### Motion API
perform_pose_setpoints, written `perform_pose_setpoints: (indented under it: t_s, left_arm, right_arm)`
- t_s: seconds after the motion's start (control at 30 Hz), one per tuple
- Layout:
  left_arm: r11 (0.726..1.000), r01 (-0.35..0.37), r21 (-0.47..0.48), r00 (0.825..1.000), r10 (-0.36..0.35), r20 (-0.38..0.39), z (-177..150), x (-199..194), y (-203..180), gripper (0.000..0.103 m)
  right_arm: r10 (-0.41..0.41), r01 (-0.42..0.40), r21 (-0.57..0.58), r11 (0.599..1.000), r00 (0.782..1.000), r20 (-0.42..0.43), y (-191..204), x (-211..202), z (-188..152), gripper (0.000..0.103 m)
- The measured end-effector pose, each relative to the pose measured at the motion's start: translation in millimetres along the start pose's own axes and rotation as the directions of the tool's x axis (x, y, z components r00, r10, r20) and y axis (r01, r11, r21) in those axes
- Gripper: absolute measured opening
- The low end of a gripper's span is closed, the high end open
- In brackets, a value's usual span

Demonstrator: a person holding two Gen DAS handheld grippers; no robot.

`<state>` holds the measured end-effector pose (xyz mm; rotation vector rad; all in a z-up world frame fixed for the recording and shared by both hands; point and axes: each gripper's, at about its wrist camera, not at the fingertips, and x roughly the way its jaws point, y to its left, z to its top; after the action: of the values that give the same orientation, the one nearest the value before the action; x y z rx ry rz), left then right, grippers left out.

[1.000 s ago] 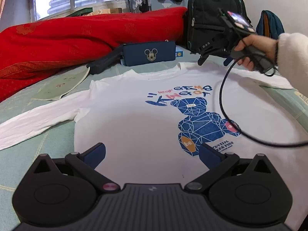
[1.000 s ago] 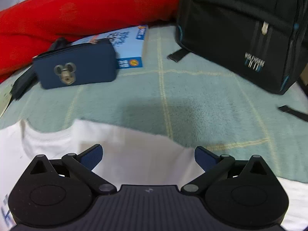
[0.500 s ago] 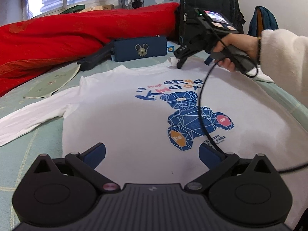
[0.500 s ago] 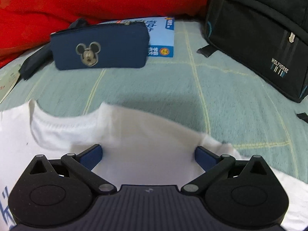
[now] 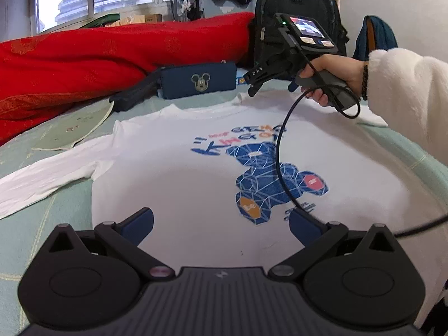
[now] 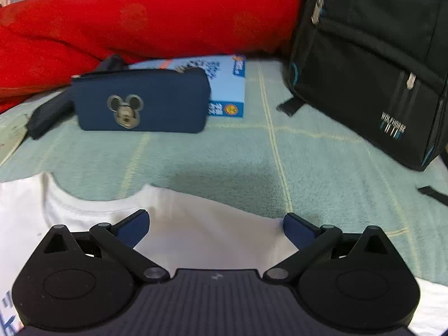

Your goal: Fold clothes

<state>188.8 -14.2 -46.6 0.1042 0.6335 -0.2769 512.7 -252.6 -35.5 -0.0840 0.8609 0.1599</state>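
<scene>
A white long-sleeved shirt (image 5: 173, 184) with a blue bear print (image 5: 268, 184) lies flat, front up, on the pale green checked sheet (image 5: 33, 229). My left gripper (image 5: 221, 221) hovers open over the shirt's lower body, nothing between its fingers. A hand in a fluffy white sleeve (image 5: 406, 98) holds my right gripper (image 5: 252, 84) just above the shirt's top edge beside the collar. In the right wrist view, that gripper (image 6: 217, 225) stands open over the white shoulder cloth (image 6: 196, 207), with the collar (image 6: 84, 198) to its left.
Behind the shirt lie a navy pouch with a mouse badge (image 5: 198, 82), a blue box (image 6: 224, 84), a red quilt (image 5: 84, 64) and a black backpack (image 6: 378, 56). A pale card (image 5: 75, 128) lies by the left sleeve. A black cable (image 5: 280, 168) hangs over the print.
My right gripper has moved left along the shirt's top edge, from the right shoulder toward the collar. The left gripper has shifted slightly. Both stay open.
</scene>
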Motion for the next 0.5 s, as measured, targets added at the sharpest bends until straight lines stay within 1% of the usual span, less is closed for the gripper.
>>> perform_pose_setpoints:
  t_s: [0.13,0.3,0.43,0.5]
  left_arm:
    - [1.0,0.025,-0.005,1.0,-0.025,0.007,0.7,-1.8,0.7,0.102]
    - [0.999,0.047,-0.004,0.999,-0.047,0.01,-0.4,0.1,2.7,0.102]
    - [0.998,0.059,-0.024,0.998,-0.059,-0.004,-1.8,4.0,6.9,0.102]
    - [0.998,0.059,-0.03,0.998,-0.059,-0.007,-2.2,3.7,8.3,0.102]
  right_arm:
    - [0.024,-0.026,-0.041,0.999,0.999,-0.029,11.8,-5.6,-4.1,0.103]
    - [-0.014,0.011,-0.072,0.997,0.999,-0.045,23.0,20.7,-8.3,0.103]
    - [-0.015,0.014,-0.046,0.999,1.0,-0.02,23.3,35.6,-3.5,0.103]
    - [-0.026,0.025,-0.052,0.998,1.0,-0.003,25.7,37.9,-0.8,0.103]
